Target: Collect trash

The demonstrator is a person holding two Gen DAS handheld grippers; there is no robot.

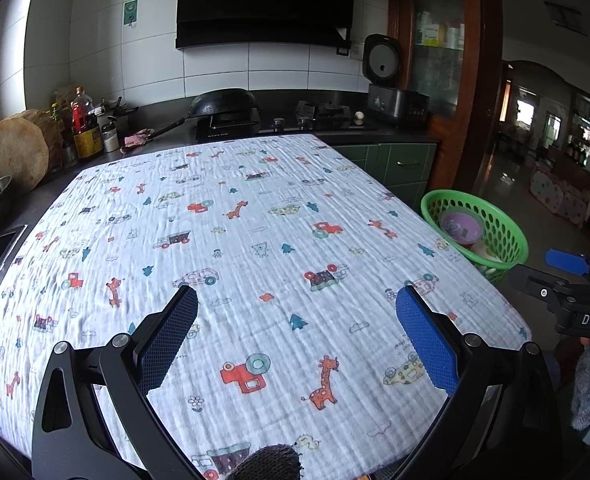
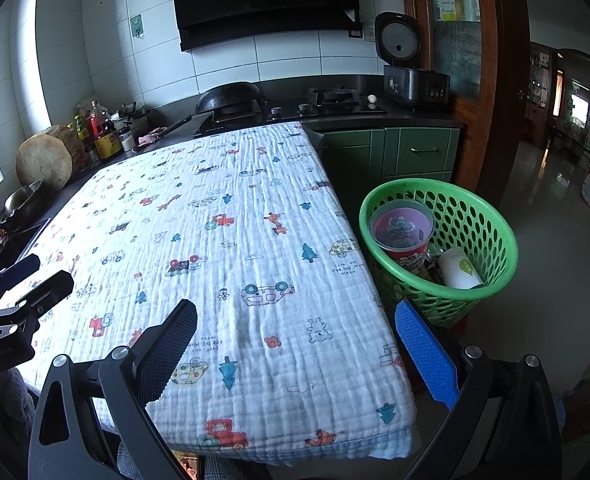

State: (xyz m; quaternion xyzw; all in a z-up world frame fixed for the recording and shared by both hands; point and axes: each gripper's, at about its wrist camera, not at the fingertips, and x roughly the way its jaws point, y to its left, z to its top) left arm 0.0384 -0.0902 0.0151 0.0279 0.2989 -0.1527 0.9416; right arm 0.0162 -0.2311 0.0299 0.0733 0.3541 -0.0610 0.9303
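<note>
A green perforated basket (image 2: 483, 216) stands on the floor right of the table; it also shows in the left wrist view (image 1: 503, 220). Inside lie a red and purple cup (image 2: 403, 232) and a white cup with a green leaf (image 2: 459, 268). The table is covered by a white cloth with cartoon prints (image 1: 255, 248), with no loose trash visible on it. My left gripper (image 1: 297, 304) is open and empty above the cloth's near middle. My right gripper (image 2: 295, 320) is open and empty above the cloth's near right edge, beside the basket.
Behind the table runs a dark counter with a wok (image 1: 223, 104), a gas stove (image 2: 335, 98), an egg (image 2: 372, 99), a rice cooker (image 2: 411, 72), oil bottles (image 1: 85, 124) and a round wooden block (image 1: 15, 152). Green cabinets (image 2: 407, 152) stand beyond the basket.
</note>
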